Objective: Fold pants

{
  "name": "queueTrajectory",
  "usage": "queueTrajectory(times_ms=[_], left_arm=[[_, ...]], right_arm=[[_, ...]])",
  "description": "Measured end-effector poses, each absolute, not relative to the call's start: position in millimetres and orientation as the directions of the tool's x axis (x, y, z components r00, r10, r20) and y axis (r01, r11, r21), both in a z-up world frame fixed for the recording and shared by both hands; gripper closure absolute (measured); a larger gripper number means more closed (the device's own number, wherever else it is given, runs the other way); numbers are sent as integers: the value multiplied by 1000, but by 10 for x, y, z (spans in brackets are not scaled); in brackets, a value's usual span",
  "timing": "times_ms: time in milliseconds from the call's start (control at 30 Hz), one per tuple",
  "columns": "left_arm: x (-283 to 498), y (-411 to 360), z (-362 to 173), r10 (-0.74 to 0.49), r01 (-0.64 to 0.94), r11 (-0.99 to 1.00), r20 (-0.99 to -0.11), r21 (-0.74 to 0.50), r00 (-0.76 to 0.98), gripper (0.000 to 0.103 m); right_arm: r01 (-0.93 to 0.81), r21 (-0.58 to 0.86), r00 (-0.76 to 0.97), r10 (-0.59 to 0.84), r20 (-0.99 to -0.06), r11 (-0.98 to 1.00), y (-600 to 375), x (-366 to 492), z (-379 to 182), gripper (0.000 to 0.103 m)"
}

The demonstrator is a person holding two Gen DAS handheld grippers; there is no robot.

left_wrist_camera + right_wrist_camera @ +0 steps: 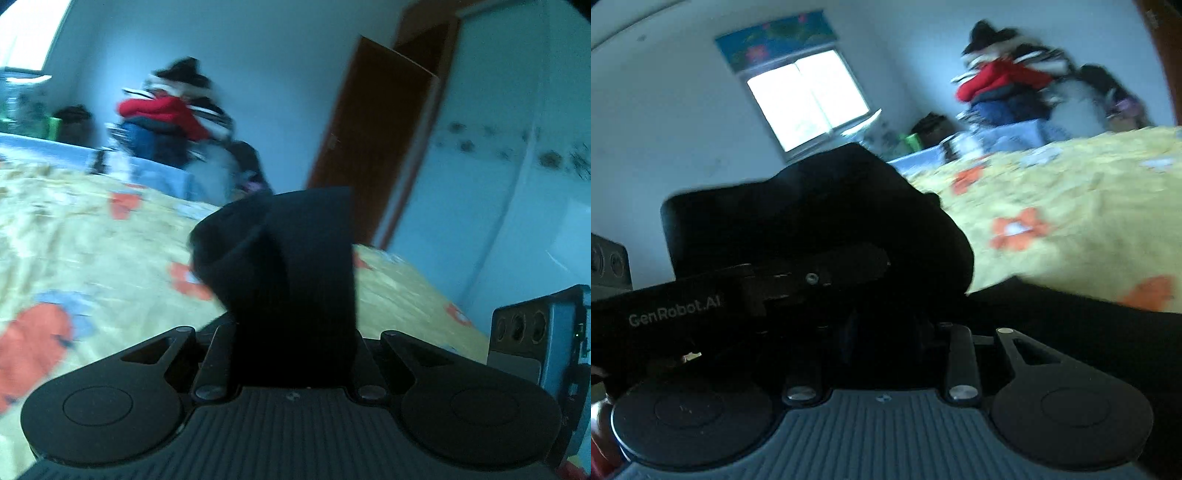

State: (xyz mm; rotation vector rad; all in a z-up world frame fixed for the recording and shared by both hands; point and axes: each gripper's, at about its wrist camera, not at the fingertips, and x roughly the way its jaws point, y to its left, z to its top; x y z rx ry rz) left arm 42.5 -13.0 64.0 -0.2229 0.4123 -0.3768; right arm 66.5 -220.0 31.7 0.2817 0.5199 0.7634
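The black pants [284, 258] rise in a bunched fold straight out of my left gripper [295, 295], which is shut on them; the cloth hides its fingertips. In the right wrist view the same black pants [812, 214] are heaped over my right gripper [882, 306], which is shut on the cloth with its fingers lost in the dark folds. The left gripper's body [738, 295] crosses in front from the left, close against the right one. More black cloth [1071, 332] trails off to the right above the bed. Both views are blurred.
A bed with a yellow flowered cover [92, 240] [1071, 206] lies under both grippers. A pile of clothes [166, 118] [1004, 81] sits at its far side. A brown door [369, 129] and white wardrobe [517, 166] stand to the right, and there is a window [805, 99] behind.
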Motion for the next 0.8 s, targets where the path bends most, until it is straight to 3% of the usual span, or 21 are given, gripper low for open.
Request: queueTrajectory(times_ms=[200,533,600,633,767,800], left_arm=[[502,-903,469,-474,415,880,-361,-231,803,85],[774,-1575,174,-497,452,867,-429,-208,755,84],[847,-1659,87,-483,440,874,-458,-205,746,85],[868,-1698,54,-479,438,876,-472,-202,740,85],[946,-1796,-70,-513,473,853,-530,-222,675,67],[918,-1818,-77,-534,499,838,-519,-221,667,49]], right_arm=[[-498,407,681,636,-362,765,-2906,533,275,73],[-378,410,733,539,-415,830,-3443,647,41,72],[-345,408,737,513,-439,845,-3510,643,4,69],[-322,397,746,489,-452,859,-3558,578,-7,62],[-257,327,779,396,-487,909,-3754,482,-22,33],[-228,304,795,358,-491,925,-3831,405,-25,33]])
